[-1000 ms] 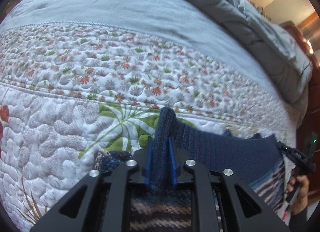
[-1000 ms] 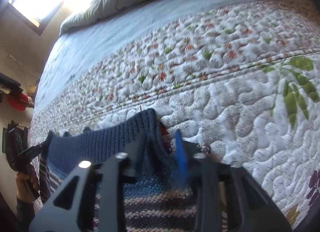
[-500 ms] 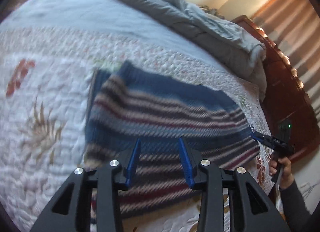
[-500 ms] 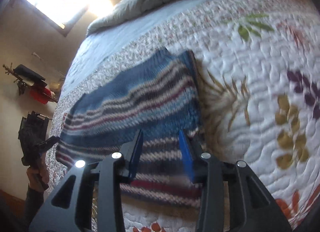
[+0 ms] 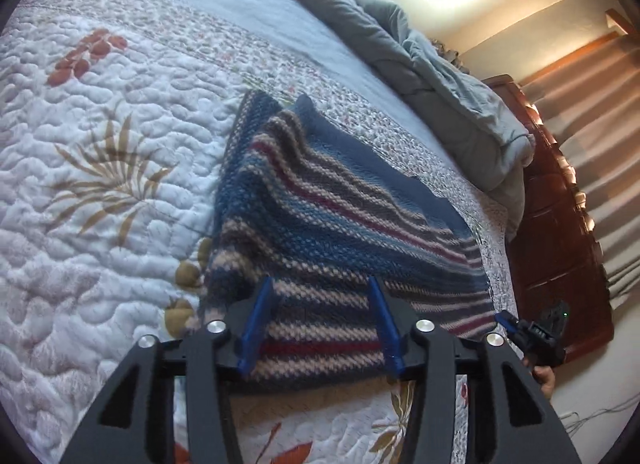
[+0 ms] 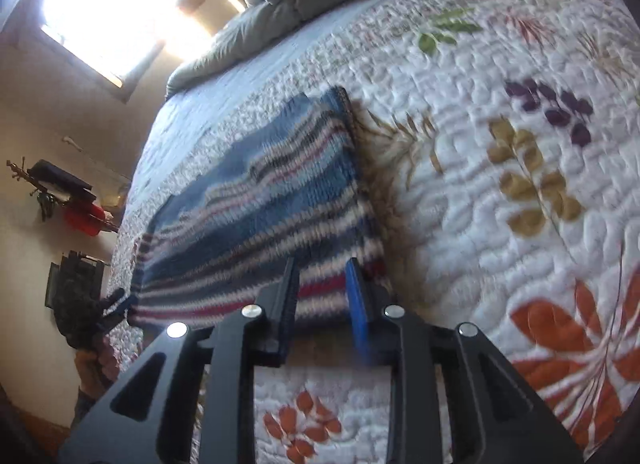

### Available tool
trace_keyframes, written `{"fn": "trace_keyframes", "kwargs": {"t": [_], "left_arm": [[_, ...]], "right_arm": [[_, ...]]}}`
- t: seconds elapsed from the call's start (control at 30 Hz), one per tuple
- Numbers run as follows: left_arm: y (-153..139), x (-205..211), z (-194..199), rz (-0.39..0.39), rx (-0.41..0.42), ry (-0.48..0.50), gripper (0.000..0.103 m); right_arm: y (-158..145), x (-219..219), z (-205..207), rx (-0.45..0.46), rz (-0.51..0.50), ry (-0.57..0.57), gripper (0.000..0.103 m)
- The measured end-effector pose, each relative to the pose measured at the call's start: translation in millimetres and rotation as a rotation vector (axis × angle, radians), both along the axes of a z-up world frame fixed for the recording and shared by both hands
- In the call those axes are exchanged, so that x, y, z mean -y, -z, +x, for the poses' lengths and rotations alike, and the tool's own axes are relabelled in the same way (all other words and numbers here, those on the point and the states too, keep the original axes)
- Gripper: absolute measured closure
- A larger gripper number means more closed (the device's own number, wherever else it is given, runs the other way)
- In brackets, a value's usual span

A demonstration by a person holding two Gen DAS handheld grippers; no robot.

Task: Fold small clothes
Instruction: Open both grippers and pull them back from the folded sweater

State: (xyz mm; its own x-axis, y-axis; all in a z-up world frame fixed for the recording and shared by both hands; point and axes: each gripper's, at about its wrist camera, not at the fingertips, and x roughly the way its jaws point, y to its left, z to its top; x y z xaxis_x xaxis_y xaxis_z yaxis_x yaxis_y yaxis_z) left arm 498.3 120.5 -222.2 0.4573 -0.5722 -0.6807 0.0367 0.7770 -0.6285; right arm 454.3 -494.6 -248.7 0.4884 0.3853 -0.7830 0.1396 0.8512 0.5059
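Beyond both grippers' parted fingers (image 5: 262,320), striped sweater (image 5: 320,219).

Left wrist view: close, angled down over sweater (image 5: 332,223) on bed (image 5: 100,183). Right wrist view: same sweater (image 6: 272,223), opposite side.
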Motion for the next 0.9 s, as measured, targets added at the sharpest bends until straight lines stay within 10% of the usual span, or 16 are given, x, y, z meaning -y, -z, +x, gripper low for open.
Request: {"fn": "trace_keyframes", "kwargs": {"t": [0.27, 0.6, 0.9], "left_arm": [[20.3, -10.2, -16.4, -0.047, -0.067, -0.002, 0.049], [-12.9, -23.6, -46.4, -0.066, -0.031, 0.059, 0.019], [-23.0, -55.0, -34.2, -0.028, -0.049, 0.047, 0.009]], "right_arm": [[15.5, -9.0, -13.7, -0.035, 0.006, 0.051, 0.072], [-8.2, -133.3, -37.8, 0.023, 0.068, -0.132, 0.054], [-19.3, -258.7, -43.1, 0.072, -0.245, -0.274, 0.013]]}}
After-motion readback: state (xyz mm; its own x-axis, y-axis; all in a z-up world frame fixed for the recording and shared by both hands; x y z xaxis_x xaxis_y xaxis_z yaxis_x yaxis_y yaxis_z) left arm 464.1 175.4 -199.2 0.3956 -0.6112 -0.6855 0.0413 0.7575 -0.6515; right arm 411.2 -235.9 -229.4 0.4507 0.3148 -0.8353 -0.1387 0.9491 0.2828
